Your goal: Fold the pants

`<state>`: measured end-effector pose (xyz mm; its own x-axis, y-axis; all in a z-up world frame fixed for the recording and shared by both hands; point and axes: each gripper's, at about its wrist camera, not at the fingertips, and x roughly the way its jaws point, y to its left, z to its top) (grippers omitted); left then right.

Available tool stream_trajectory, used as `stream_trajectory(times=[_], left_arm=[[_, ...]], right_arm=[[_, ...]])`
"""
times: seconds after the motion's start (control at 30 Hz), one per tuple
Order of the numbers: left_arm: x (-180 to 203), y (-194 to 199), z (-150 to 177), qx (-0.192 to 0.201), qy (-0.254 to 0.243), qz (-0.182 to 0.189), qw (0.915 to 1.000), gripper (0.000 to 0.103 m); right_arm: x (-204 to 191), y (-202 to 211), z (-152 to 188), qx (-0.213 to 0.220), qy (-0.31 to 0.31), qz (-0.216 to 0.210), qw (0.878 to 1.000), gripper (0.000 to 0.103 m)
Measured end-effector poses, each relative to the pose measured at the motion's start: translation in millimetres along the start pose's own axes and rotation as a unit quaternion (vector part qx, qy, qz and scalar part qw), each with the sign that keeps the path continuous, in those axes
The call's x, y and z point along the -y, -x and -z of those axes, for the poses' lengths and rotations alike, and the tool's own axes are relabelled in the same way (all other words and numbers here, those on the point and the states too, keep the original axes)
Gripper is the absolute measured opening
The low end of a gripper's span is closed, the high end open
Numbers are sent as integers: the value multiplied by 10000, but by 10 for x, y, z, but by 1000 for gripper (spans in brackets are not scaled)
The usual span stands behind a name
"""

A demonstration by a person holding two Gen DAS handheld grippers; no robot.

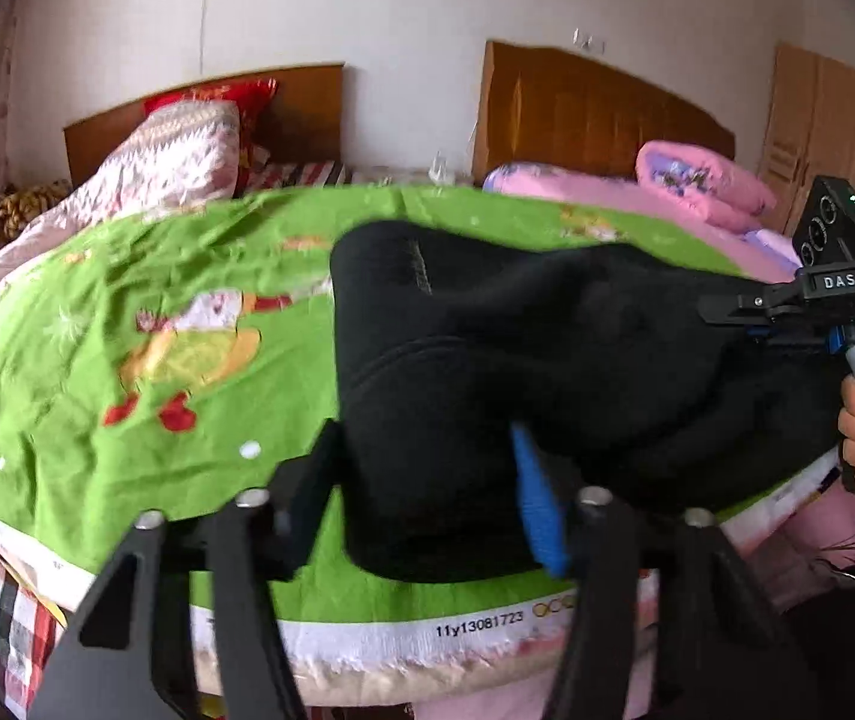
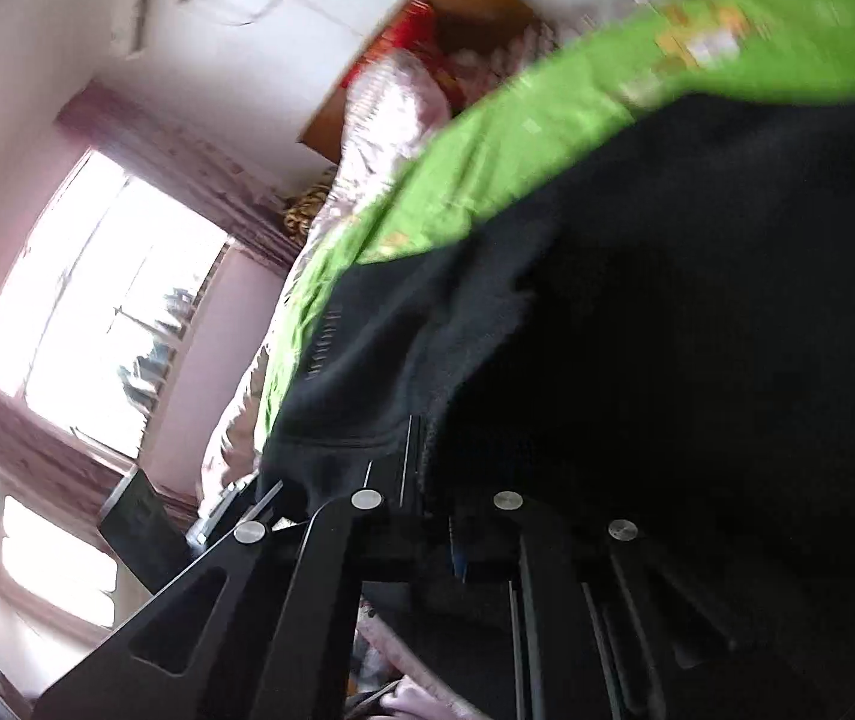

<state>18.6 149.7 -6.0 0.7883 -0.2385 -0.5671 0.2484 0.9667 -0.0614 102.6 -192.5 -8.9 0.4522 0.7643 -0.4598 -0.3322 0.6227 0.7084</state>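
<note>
Black pants [image 1: 487,372] on green sheet [image 1: 157,300]

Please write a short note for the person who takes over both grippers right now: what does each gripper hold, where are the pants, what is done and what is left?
Left gripper: open, its fingers either side of the near end of the pants; not clamped.
Right gripper: appears shut on the pants at their right end, lifting the cloth. In its own view the pants cover the fingers, so the grip is not sure.
Pants: black, bunched on the green sheet near the bed's front edge.
Done: one fold seems under way; both views are blurred.
Left: lay the lifted end down, smooth it, finish folding.
</note>
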Motion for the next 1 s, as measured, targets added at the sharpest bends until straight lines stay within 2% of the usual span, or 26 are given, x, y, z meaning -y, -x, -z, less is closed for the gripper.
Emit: stream_trajectory(times=[0.1, 0.13, 0.2, 0.27, 0.33, 0.4, 0.47, 0.5, 0.53, 0.57, 0.6, 0.63, 0.67, 0.77, 0.83, 0.93, 0.97, 1.0], left_arm=[[40, 178, -53, 204, -154, -8, 9997, 37], [64, 234, -61, 253, -238, -12, 9994, 28], [107, 314, -66, 264, -378, 22, 9989, 20], [118, 298, -38, 83, -484, 97, 9987, 24], [97, 152, 56, -213, -555, -127, 9982, 51], [29, 32, 132, -401, -427, -179, 9981, 60], [-46, 25, 140, -376, -149, -75, 9992, 70], [-55, 49, 125, -332, -107, -75, 9994, 75], [-45, 73, 112, -299, -134, -81, 9994, 75], [-15, 130, 84, -222, -195, -57, 9995, 75], [5, 176, 61, -152, -219, -6, 9996, 78], [31, 234, 32, -50, -226, 63, 9997, 83], [54, 286, 5, 55, -222, 134, 9996, 85], [158, 345, -82, 340, -195, 265, 9989, 95], [197, 220, -113, 301, -166, 126, 9993, 100], [175, -63, -100, -29, 71, 224, 9997, 100], [163, -167, -75, -172, 150, 196, 9995, 101], [171, -265, -37, -286, 119, -25, 9995, 102]], right_arm=[[-223, 143, 33, 161, 275, -33, 9995, 10], [-240, 215, 58, 198, 304, -40, 9993, 10], [-224, 302, 136, 172, 297, -76, 9994, 10], [-125, 259, 234, 51, 136, 11, 9999, 10], [114, 156, 305, -164, -151, 118, 9997, 10], [339, 73, 453, -331, -445, 231, 9982, 10], [444, 88, 459, -233, -666, -15, 9975, 6], [437, 114, 443, -245, -694, -54, 9973, 9], [421, 128, 409, -253, -698, -63, 9972, 19], [402, 158, 393, -255, -672, -101, 9974, 38], [353, 223, 374, -210, -587, -280, 9977, 52], [311, 290, 362, -110, -503, -378, 9980, 82], [269, 363, 345, 15, -399, -381, 9985, 90], [203, 544, 262, 229, -133, -45, 9996, 93], [269, 579, 170, 263, -287, 23, 9992, 93], [411, 427, 27, 28, -481, 127, 9988, 93], [482, 291, -4, -247, -591, 197, 9978, 93], [546, 158, -4, -511, -661, 188, 9963, 93]])
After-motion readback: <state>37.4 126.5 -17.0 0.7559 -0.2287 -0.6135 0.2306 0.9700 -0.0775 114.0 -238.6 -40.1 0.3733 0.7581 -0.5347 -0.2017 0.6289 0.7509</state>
